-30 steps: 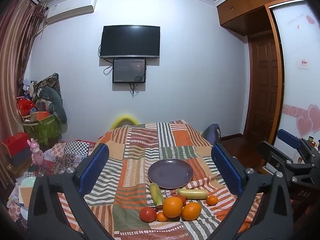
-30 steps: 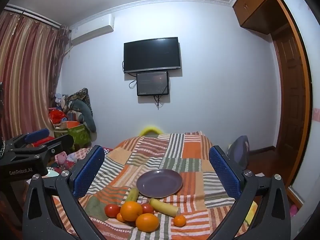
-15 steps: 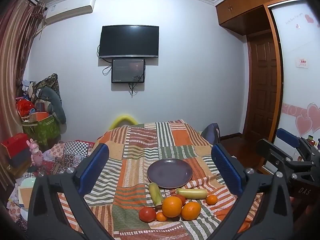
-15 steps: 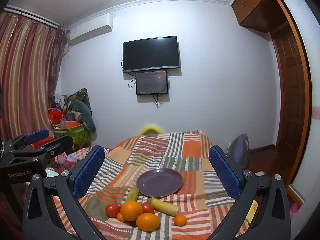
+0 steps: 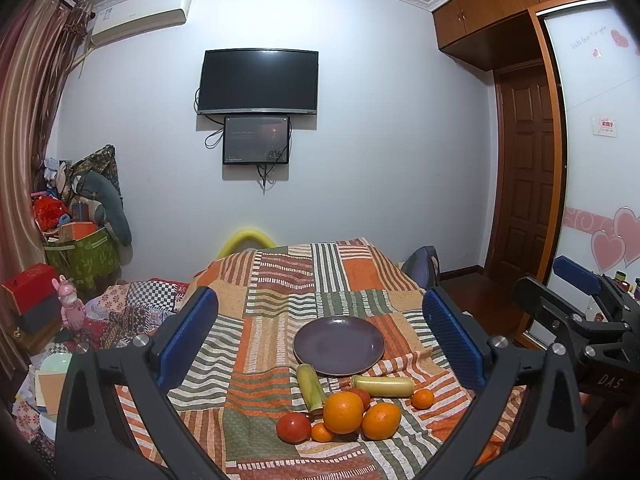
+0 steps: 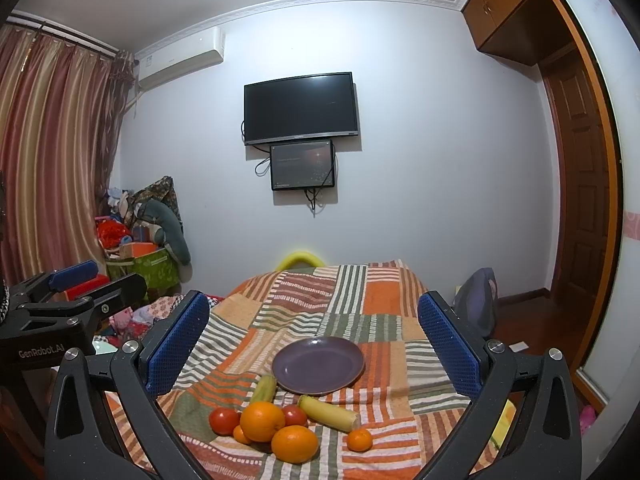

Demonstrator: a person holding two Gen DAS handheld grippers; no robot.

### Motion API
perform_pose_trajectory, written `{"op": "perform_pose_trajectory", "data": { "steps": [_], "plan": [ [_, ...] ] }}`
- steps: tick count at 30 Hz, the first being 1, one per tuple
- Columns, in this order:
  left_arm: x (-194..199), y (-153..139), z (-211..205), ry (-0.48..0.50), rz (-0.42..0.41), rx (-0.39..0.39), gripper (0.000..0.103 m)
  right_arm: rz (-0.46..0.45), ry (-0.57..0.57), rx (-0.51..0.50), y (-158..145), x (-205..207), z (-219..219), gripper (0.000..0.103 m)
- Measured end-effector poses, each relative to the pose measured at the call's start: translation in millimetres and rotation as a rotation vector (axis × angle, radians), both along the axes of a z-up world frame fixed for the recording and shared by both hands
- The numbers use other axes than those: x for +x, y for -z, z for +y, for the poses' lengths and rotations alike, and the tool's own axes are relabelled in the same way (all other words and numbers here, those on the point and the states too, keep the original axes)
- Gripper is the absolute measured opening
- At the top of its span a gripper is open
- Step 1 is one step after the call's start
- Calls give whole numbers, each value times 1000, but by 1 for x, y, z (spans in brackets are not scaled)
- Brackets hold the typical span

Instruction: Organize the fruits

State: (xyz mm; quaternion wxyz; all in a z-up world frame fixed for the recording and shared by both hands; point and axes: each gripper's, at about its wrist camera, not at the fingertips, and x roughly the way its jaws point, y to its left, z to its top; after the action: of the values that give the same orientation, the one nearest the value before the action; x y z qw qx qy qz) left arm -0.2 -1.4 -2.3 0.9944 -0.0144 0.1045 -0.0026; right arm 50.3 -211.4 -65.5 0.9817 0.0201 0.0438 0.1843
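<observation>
An empty purple plate lies on a striped patchwork cloth. In front of it is a pile of fruit: two large oranges, two red tomatoes, small tangerines and two yellow-green corn-like cobs. My left gripper is open and empty, above and short of the pile. My right gripper is open and empty too, likewise held back from the fruit. Each gripper shows at the edge of the other's view.
A TV and a small screen hang on the far wall. Clutter, boxes and toys fill the left side by the curtain. A wooden door and a bag are on the right. A yellow chair back stands behind the table.
</observation>
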Motion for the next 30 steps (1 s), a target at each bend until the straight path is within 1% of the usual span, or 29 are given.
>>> {"op": "perform_pose_trajectory", "data": {
  "steps": [30],
  "plan": [
    [1, 1, 0, 1, 3, -1, 103, 2, 2, -4, 3, 2, 0, 103]
  ]
}}
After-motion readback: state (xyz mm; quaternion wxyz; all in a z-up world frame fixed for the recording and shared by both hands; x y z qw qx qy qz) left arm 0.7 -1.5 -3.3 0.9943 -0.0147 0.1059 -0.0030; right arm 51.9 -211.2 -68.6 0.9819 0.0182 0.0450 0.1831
